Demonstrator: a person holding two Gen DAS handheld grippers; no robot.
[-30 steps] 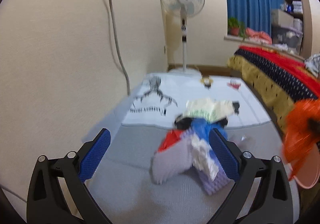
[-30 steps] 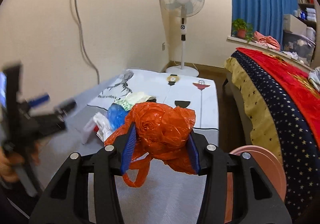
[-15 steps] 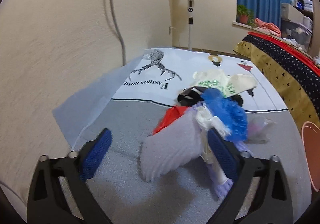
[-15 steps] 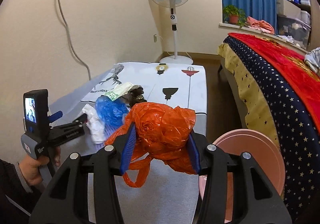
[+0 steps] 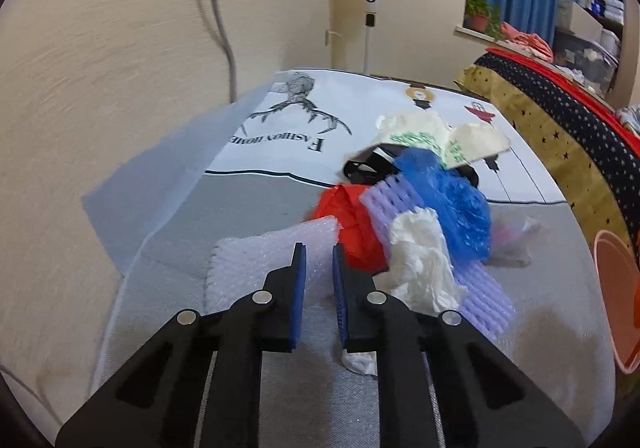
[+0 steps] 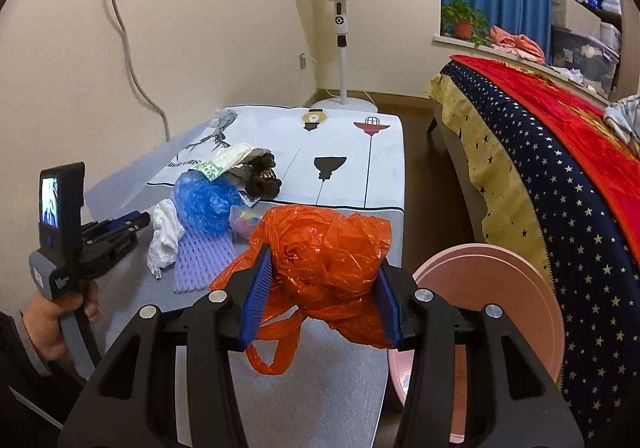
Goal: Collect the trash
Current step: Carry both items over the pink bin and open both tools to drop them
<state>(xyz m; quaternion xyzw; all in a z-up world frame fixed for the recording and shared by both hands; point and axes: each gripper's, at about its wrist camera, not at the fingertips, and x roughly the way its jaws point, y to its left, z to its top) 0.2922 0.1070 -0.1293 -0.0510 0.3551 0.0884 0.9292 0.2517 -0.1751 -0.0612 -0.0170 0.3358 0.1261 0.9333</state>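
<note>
Crinkled orange plastic bag (image 6: 328, 248) fills right tongs (image 6: 322, 288); left tongs (image 5: 319, 268) just closing, seemingly pinching bubbly white foam wrap (image 5: 260, 260).

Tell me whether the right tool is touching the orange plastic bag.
Touching. The right wrist view shows the right tool with both blue pads pressed into the crumpled orange plastic bag, which bulges between them.

"FASHION HOME" on tablecloth (image 5: 320, 115)
</note>
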